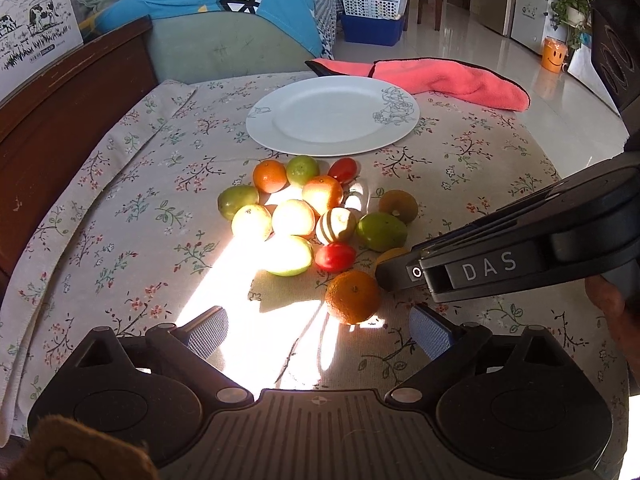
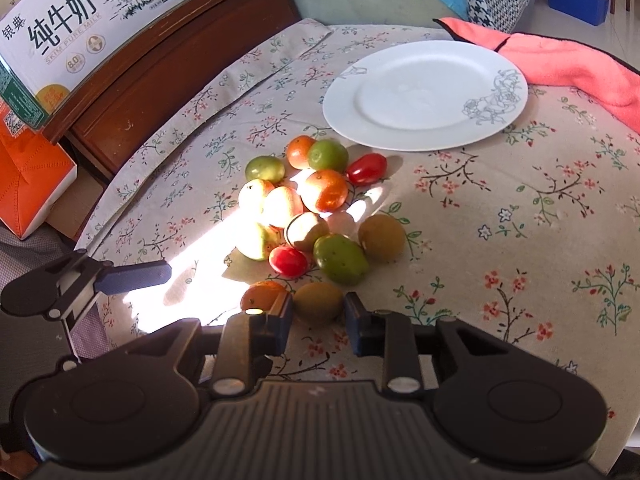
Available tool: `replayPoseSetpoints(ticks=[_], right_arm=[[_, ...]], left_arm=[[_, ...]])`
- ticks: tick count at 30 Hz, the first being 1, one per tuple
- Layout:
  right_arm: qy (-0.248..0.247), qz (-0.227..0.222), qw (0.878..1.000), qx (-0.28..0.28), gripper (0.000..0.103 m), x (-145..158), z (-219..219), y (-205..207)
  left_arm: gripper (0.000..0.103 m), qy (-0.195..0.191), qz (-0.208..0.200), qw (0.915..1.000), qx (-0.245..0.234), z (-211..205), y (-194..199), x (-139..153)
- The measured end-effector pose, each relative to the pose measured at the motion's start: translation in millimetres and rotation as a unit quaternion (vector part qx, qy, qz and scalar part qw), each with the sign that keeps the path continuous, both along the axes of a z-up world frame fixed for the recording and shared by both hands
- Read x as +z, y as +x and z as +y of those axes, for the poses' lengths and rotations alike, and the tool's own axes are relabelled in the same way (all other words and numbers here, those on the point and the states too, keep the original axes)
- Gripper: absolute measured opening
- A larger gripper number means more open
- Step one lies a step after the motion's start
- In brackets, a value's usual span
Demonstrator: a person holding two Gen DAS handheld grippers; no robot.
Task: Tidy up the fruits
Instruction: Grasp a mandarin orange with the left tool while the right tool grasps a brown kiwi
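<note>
Sunlit floral tablecloth (image 1: pixel 120 200) covers the table, where one empty white plate (image 1: pixel 332 116) sits beside a pink towel (image 1: pixel 460 80). Near it cluster three oranges, two red tomatoes, and several green and yellowish fruits. Left gripper (image 1: pixel 320 332) hovers spread wide, while right gripper (image 2: pixel 318 320) pinches a brownish-green fruit (image 2: pixel 318 302) at the pile's near edge.
</note>
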State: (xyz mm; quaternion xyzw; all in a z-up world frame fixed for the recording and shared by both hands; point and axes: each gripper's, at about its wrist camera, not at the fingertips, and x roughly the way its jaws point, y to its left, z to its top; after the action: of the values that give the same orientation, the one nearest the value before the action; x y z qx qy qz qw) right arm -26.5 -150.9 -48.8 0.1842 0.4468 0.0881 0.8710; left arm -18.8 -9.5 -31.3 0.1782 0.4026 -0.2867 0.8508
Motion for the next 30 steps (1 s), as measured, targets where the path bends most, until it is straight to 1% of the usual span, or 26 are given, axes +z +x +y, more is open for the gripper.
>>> replayPoseSetpoints(ticks=[4, 6, 10, 12, 14, 15, 19, 20, 23, 25, 28, 30], right_arm=[[-0.004, -0.005, 1.0, -0.001, 0.028, 4, -2, -4], [-0.013, -0.007, 1.0, -0.01, 0.028, 7, -5, -5], [-0.012, -0.003, 0.999, -0.031, 0.028, 8, -14, -7], [-0.01, -0.002, 0.999, -0.038, 0.028, 9, -17, -7], [-0.011, -0.001, 0.999, -0.042, 0.028, 9, -19, -7], [-0.01, 0.0, 0.999, -0.043, 0.028, 9, -20, -7], [-0.004, 0.005, 0.999, -0.047, 0.028, 8, -23, -7], [-0.002, 0.006, 0.999, -0.048, 0.028, 8, -23, -7], [-0.001, 0.005, 0.999, -0.047, 0.028, 9, -24, -8], [0.001, 0.004, 0.999, -0.045, 0.028, 11, -26, -8], [-0.003, -0.001, 0.999, -0.039, 0.028, 17, -28, -7], [-0.012, -0.008, 0.999, -0.036, 0.028, 23, -30, -6]], left_arm=[[0.09, -0.003, 0.0, 1.0, 0.005, -4, 3, -3], [0.082, -0.007, 0.007, 0.9999, 0.009, -6, 5, -5], [0.071, -0.009, 0.019, 0.9997, 0.013, -12, 9, -12], [0.062, -0.01, 0.025, 0.9996, 0.012, -14, 10, -14], [0.054, -0.015, 0.029, 0.9994, 0.01, -15, 10, -16], [0.048, -0.017, 0.027, 0.9994, 0.01, -15, 10, -16], [0.035, -0.023, 0.026, 0.9994, 0.009, -16, 10, -15], [0.031, -0.023, 0.025, 0.9994, 0.008, -16, 10, -15], [0.031, -0.023, 0.029, 0.9992, 0.016, -15, 10, -13], [0.03, -0.025, 0.023, 0.9992, 0.02, -12, 11, -8], [0.03, -0.039, 0.028, 0.9985, 0.028, -9, 16, 1], [0.03, -0.045, 0.02, 0.9982, 0.035, -7, 21, 10]])
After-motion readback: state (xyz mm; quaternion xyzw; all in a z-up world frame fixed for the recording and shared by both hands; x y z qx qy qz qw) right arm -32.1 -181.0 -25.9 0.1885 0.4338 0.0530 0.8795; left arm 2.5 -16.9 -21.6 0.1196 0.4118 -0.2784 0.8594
